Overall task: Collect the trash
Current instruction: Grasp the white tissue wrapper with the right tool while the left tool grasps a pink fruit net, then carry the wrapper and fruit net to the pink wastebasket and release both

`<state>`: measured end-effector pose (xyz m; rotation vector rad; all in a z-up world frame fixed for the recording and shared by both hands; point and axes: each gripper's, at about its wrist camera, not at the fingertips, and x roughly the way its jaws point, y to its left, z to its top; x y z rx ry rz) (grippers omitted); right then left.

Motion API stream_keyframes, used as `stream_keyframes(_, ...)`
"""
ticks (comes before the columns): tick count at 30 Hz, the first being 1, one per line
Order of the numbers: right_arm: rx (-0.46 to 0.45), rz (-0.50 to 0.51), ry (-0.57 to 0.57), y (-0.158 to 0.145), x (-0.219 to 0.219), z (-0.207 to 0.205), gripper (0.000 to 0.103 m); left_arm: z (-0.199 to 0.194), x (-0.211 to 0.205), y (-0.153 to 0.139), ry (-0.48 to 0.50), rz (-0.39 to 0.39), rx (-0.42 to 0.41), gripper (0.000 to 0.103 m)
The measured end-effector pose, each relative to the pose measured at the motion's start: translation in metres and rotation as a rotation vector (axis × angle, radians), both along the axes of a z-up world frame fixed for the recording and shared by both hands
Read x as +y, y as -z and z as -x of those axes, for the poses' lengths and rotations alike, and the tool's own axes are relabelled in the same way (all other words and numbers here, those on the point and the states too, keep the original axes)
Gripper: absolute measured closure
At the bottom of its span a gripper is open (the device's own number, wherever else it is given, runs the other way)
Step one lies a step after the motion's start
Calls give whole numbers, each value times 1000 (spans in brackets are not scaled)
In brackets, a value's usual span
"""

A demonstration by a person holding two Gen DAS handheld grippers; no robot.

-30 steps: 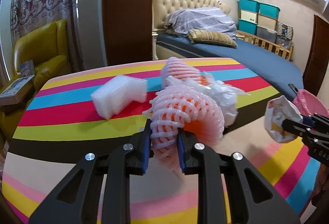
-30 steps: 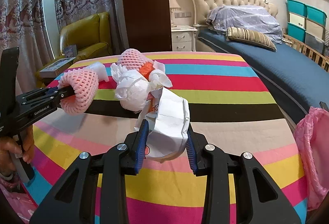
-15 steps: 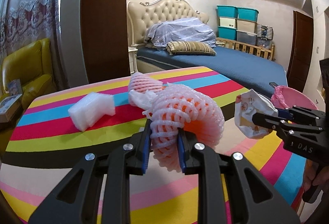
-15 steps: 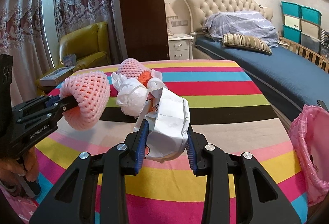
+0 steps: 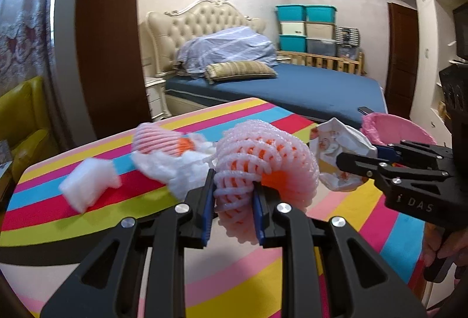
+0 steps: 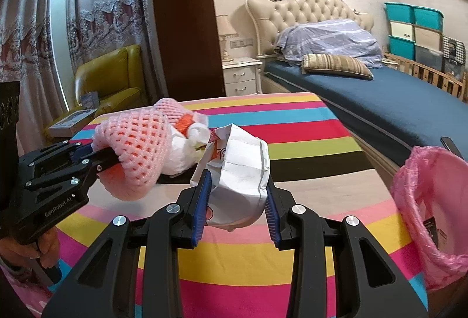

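Note:
My left gripper (image 5: 232, 198) is shut on a pink foam fruit net (image 5: 263, 160), lifted above the striped table (image 5: 87, 230); the same net (image 6: 134, 148) shows at the left of the right wrist view. My right gripper (image 6: 237, 201) is shut on a crumpled white paper wrapper (image 6: 242, 169), which also appears at the right in the left wrist view (image 5: 336, 154). A bin lined with a pink bag (image 6: 433, 201) stands off the table's right edge. On the table lie another pink net (image 5: 155, 139), a white crumpled bag (image 5: 175, 169) and a white foam piece (image 5: 87, 186).
A bed with blue sheet (image 6: 380, 104) lies beyond the table. A yellow armchair (image 6: 108, 78) and a nightstand (image 6: 242, 75) sit at the back left. Stacked storage boxes (image 5: 307, 28) line the far wall. A hand (image 6: 44, 250) holds the left gripper's handle.
My left gripper has swung to the right with the pink net, nearer the right gripper and the pink bin. My right gripper with the wrapper has shifted a little toward the bin.

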<state>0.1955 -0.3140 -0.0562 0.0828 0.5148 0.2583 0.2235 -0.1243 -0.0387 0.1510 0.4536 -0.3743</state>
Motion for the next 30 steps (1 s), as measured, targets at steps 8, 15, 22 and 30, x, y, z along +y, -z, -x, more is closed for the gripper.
stream_keyframes(8, 3, -17, 88, 3, -35, 5, 69, -8, -37, 4, 92, -10, 13, 81)
stream_keyframes(15, 0, -33, 186, 9, -72, 15, 69, -10, -67, 2, 177, -17, 9, 81)
stream_keyframes(22, -12, -29, 305, 9, -116, 33, 69, -16, -107, -3, 274, -11, 8, 81)
stream_keyframes(30, -18, -10, 455, 9, -167, 53, 69, -22, -173, -12, 415, 20, 23, 81)
